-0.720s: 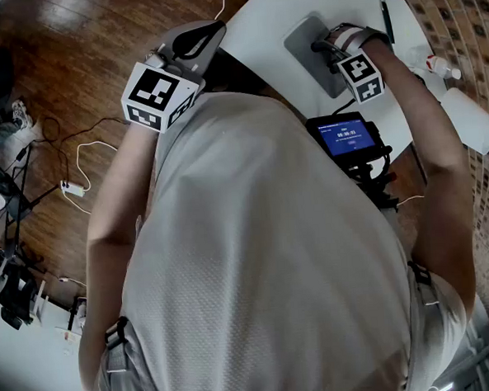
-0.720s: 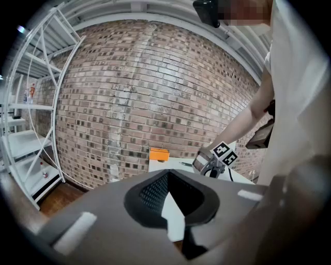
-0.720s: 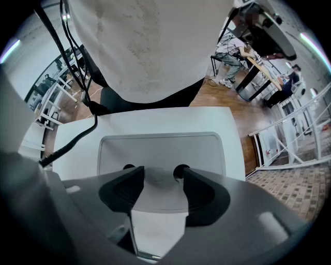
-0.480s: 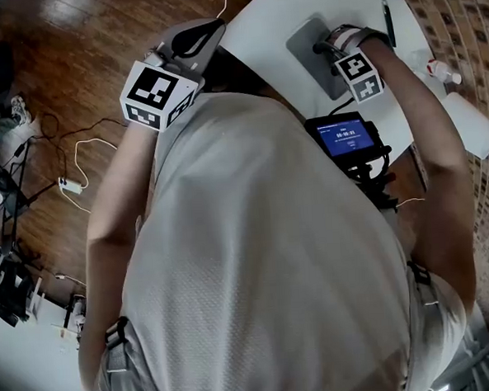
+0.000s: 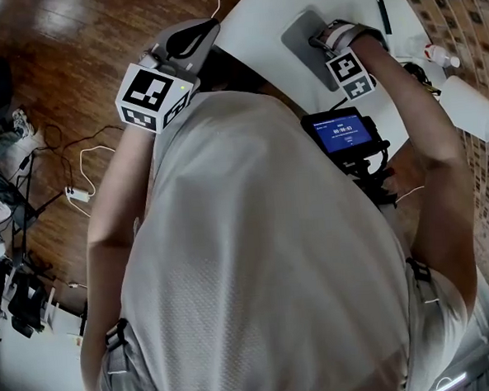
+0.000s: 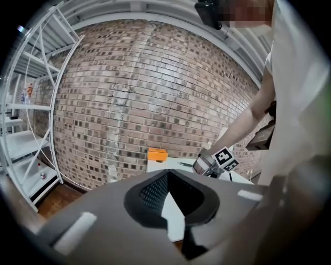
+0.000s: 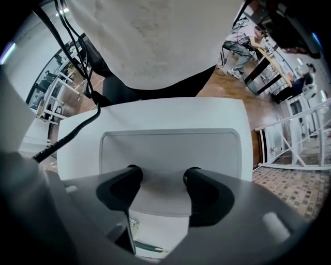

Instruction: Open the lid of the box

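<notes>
right gripper view: right hand-held gripper (image 7: 160, 178) sits jaws wide apart over the grey box lid (image 7: 170, 147), arm (image 5: 422, 130) outstretched.

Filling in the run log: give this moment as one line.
right tongs: open, over box lid | left tongs: shut, empty, beside table | box lid: down

Right claw (image 7: 163, 176) spread wide over grey box lid (image 7: 170, 147), white table (image 7: 155, 114)

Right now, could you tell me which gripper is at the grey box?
The right gripper, its jaws apart over the grey box; the left gripper is held away from it, jaws together.
</notes>
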### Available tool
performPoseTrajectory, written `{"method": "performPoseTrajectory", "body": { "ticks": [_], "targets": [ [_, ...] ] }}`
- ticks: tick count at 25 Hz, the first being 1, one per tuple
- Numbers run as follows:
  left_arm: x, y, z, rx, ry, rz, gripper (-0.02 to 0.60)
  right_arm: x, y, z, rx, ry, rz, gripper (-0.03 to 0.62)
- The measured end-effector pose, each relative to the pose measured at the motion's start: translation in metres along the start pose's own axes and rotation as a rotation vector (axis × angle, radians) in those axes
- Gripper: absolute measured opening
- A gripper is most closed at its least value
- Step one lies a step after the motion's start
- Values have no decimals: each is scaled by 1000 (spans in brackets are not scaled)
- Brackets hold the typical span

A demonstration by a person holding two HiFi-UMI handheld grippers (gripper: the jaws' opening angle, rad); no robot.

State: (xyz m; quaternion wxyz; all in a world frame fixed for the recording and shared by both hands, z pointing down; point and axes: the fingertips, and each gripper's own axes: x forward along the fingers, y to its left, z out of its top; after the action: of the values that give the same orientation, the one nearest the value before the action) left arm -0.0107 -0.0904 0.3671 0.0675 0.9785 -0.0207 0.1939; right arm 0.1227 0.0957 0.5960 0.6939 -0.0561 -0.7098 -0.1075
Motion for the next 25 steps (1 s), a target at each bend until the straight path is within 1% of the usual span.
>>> {"method": "performPoseTrajectory", "body": {
  "ticks": [2, 4, 6, 8, 9, 10, 11, 13, 14, 16, 19, 21, 25],
  "targets": [
    [7, -3, -1, 4, 5, -27, 2, -5, 0, -4, 33, 7, -18, 285],
    [14, -6, -2, 7, 14, -59, 2, -15, -3, -8, 102, 4, -45, 285],
    [18, -2, 2, 13, 23, -95, 2, -32, -13, -13, 208, -10, -79, 285],
    [19, 9, 14, 22, 27, -130, 2, -55, -29, -18, 335, -35, -113, 285],
    [18, 14, 19, 24, 24, -136, 2, -66, -37, -21, 389, -48, -125, 285],
    [17, 16, 20, 18, 16, -127, 2, -73, -42, -25, 420, -58, -132, 285],
    [14, 15, 16, 0, 1, -98, 2, -78, -44, -30, 423, -66, -132, 285],
    [0, 8, 2, -50, -35, -4, 2, -78, -46, -37, 381, -86, -105, 285],
    [-9, 7, -3, -63, -49, 35, 2, -75, -48, -35, 364, -97, -90, 285],
    [-22, 11, -7, -64, -67, 75, 2, -67, -52, -33, 360, -99, -64, 285],
    [-31, 9, -10, -94, -89, 104, 2, -58, -41, -40, 369, -76, 2, 287],
    [-33, 5, -13, -110, -90, 107, 2, -52, -30, -46, 390, -61, 41, 287],
    [-27, 4, -11, -103, -73, 77, 2, -36, -9, -54, 497, -62, 81, 287]
  ]
}}
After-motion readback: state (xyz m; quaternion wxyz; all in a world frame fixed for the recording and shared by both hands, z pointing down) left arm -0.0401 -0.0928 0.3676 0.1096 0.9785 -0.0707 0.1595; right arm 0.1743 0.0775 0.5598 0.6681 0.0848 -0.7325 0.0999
